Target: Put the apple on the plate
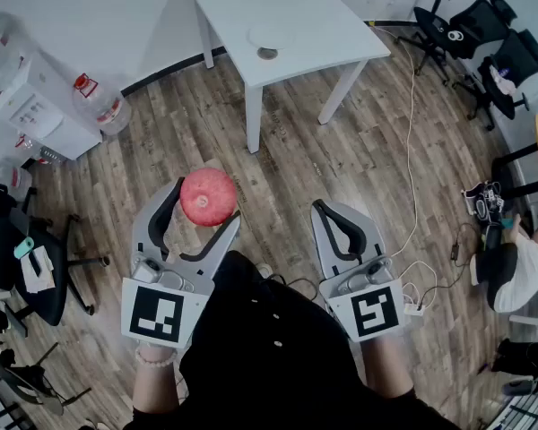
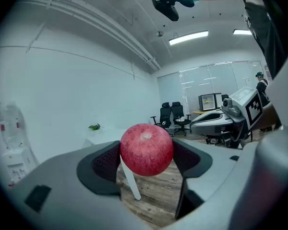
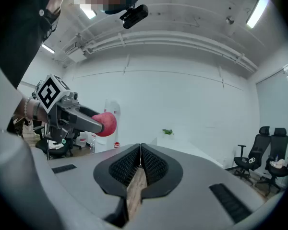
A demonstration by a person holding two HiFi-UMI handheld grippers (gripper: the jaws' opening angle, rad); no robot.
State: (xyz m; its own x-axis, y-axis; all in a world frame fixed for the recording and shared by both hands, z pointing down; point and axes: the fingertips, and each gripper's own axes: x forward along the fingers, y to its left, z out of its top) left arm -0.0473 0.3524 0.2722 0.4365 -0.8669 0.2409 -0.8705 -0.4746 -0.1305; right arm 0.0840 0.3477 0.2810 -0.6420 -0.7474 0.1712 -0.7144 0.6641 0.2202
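The left hand-held gripper (image 1: pixel 205 203) was clamped on the round red apple (image 1: pixel 208 195). Its dark ribbed pads (image 2: pixel 105 162) pressed against the fruit's two sides and held it in the air above the wooden plank floor (image 1: pixel 368 150). Ahead of that hand-held gripper and a little to its right, well apart from it, stood the white rectangular table (image 1: pixel 323 25). The flat round white plate (image 1: pixel 271 36) lay bare near the table's closer edge. The right hand-held gripper (image 1: pixel 323 209), level with the left and just to its right, was clenched with nothing between its jaws. The pick-up looked done. What remained was to carry the apple forward to the table, lower it onto the plate and let go.
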